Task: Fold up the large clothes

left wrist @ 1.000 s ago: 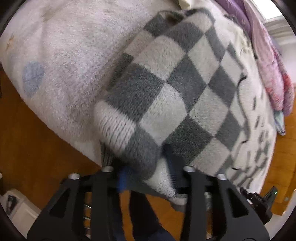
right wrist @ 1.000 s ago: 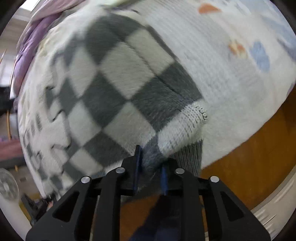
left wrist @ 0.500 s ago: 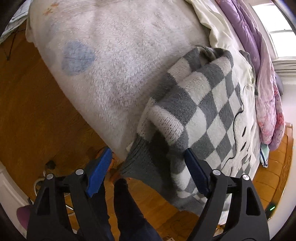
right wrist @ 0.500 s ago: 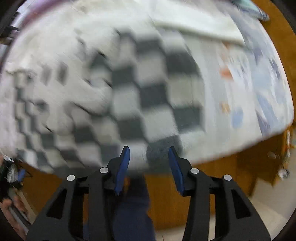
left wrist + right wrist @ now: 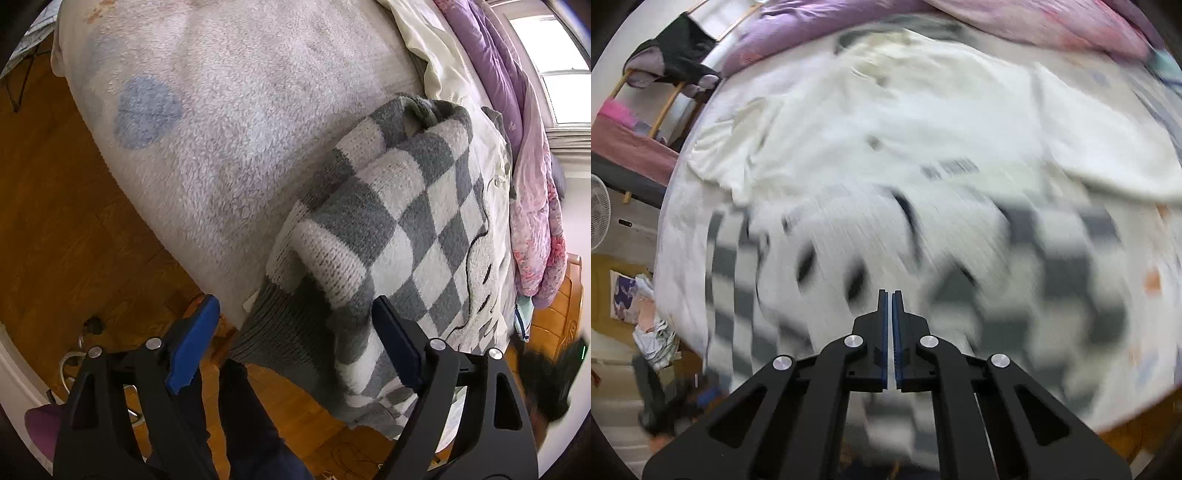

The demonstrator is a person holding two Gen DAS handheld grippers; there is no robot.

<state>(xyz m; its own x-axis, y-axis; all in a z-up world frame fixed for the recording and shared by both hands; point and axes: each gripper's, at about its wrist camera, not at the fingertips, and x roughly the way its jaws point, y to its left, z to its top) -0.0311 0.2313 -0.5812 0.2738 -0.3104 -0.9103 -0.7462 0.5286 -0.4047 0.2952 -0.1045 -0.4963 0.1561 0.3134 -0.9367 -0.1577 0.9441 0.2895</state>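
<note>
A grey and white checkered knit sweater [image 5: 399, 236] lies on the bed with one side folded over, and its ribbed grey hem hangs off the near edge. My left gripper [image 5: 295, 332] is open and empty, with its jaws wide on either side of the hem. In the right wrist view the sweater [image 5: 1052, 280] is blurred by motion. My right gripper [image 5: 889, 295] is shut and empty above the sweater's white middle part.
The bed has a fluffy pale blanket [image 5: 229, 129] with a blue spot. A cream garment [image 5: 923, 122] lies behind the sweater. Purple and pink quilts [image 5: 517, 110] run along the far side. Wooden floor [image 5: 55, 221] lies below the bed edge. A fan [image 5: 598, 214] stands at the left.
Both grippers let go of the sweater's folded corner and drew back. The left one opened wide. The right one opened, swung over the middle of the sweater, and shut empty.
</note>
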